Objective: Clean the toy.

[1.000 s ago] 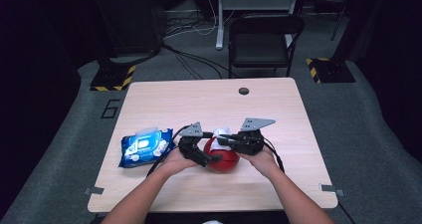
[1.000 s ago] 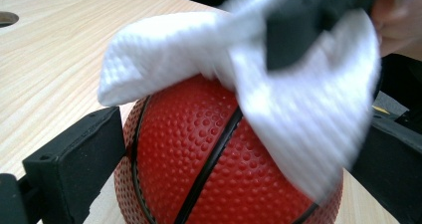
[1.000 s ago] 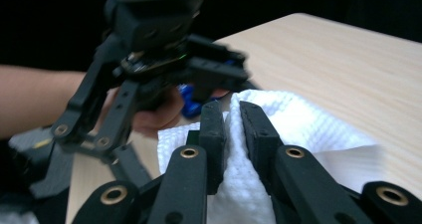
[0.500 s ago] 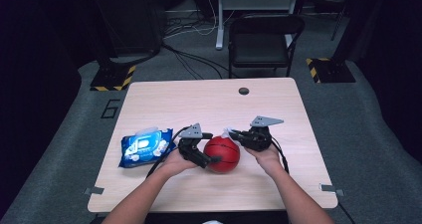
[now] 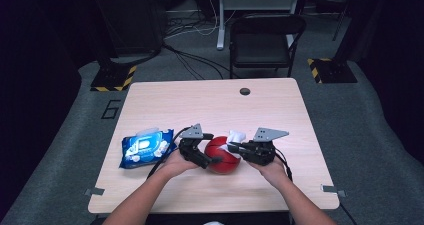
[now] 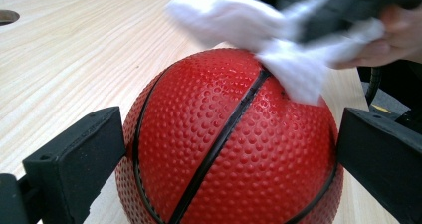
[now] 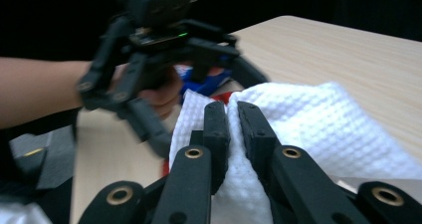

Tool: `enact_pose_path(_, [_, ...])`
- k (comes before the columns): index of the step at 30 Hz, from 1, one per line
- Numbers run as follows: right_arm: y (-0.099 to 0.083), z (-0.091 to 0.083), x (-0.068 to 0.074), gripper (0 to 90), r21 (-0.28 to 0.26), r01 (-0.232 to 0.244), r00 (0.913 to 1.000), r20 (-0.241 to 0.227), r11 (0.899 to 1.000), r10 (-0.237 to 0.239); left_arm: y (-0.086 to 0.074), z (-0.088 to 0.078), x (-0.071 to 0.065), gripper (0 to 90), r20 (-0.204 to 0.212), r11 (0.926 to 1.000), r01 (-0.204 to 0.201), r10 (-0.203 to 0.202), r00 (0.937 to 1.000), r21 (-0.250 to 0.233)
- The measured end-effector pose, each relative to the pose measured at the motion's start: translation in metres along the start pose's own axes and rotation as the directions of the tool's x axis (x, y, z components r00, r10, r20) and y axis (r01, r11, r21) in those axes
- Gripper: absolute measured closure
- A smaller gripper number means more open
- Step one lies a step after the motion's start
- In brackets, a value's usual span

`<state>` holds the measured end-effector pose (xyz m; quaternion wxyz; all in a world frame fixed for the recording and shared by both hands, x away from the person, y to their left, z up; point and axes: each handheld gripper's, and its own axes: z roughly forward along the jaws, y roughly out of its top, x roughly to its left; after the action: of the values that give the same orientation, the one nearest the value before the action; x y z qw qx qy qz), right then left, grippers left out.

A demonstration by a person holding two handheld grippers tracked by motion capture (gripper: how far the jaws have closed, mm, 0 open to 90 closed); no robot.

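Resting near the front middle of the wooden table point(image 5: 210, 105), the red ball point(image 5: 223, 157) sits between the two grippers in the high view. The left gripper point(image 5: 214, 160) comes at it from about nine o'clock, and in the left gripper view its two black jaws stand wide apart with one pad against each flank of the ball point(image 6: 229, 144), clamping it in place on the tabletop. The right gripper point(image 5: 234, 146) lies at about three o'clock of the ball, its tips reaching over the ball's upper side. In the right gripper view its jaws are pinched together on a fold of the white cloth point(image 7: 318, 134), which spreads out beyond them; the left gripper view shows the same cloth point(image 6: 293, 69) blurred and lying on the ball's top right. A blue pack of wipes point(image 5: 145, 147) lies on the table at nine o'clock of the left gripper, near it but apart.
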<state>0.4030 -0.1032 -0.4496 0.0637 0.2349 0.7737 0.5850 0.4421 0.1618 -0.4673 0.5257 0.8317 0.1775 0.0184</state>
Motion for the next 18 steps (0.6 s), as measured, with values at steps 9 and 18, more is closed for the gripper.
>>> enact_pose_path(9, [-0.019, -0.009, 0.009, 83.4, 0.073, 0.058, 0.9957, -0.076, 0.996, -0.053, 0.000, 0.000, -0.001, 0.0, -0.002, 0.9999, -0.013, 0.013, 0.9999, 0.004])
enact_pose_path(18, [-0.036, -0.023, -0.005, 83.6, 0.179, 0.029, 0.9994, -0.026, 0.983, -0.025, 0.000, 0.000, 0.000, 0.0, 0.004, 1.0000, -0.004, 0.004, 1.0000, 0.002])
